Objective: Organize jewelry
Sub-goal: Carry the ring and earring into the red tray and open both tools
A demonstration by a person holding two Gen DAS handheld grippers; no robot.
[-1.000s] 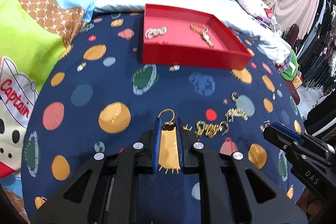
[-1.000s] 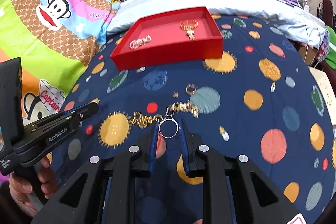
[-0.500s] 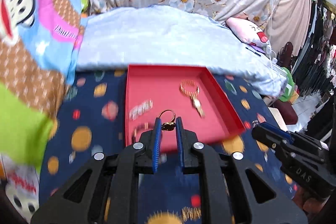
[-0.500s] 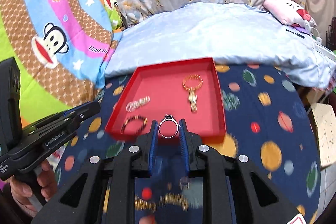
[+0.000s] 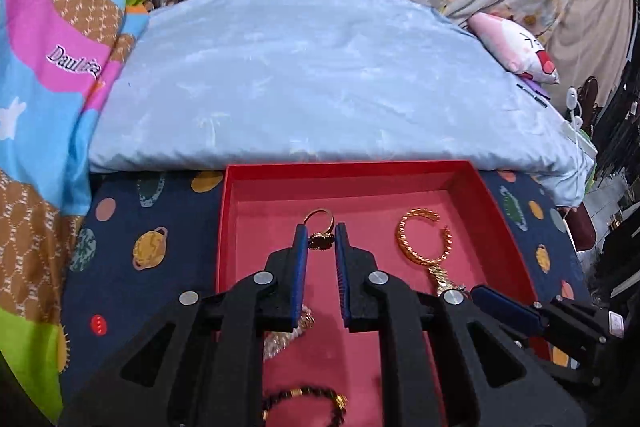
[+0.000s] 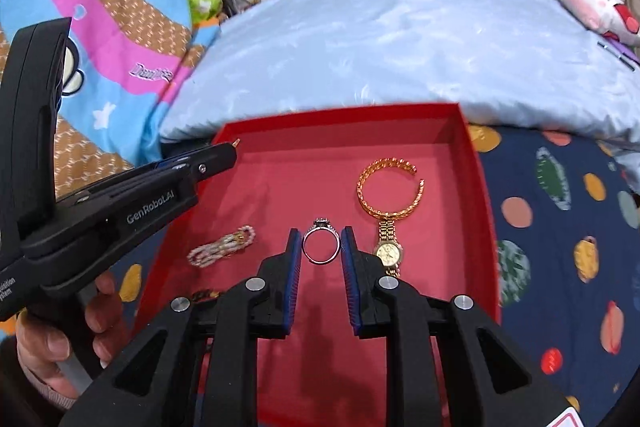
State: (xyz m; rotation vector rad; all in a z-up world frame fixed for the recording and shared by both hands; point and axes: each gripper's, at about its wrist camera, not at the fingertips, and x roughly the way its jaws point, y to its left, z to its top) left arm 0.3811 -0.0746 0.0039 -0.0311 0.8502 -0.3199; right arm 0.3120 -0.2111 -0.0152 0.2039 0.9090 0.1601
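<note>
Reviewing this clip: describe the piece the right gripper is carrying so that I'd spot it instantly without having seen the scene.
Find the red tray on the planet-print bedspread. Above its floor, the right gripper pinches a silver ring upright between its blue pads. It is the only silver piece: the watch beside it is gold, and the ring in the left gripper is gold with a dark top.

Over the red tray (image 5: 490,195), our left gripper (image 5: 321,239) pinches a gold ring (image 5: 319,227) between its fingers (image 5: 300,251); a gold watch (image 5: 426,241) lies just right.
</note>
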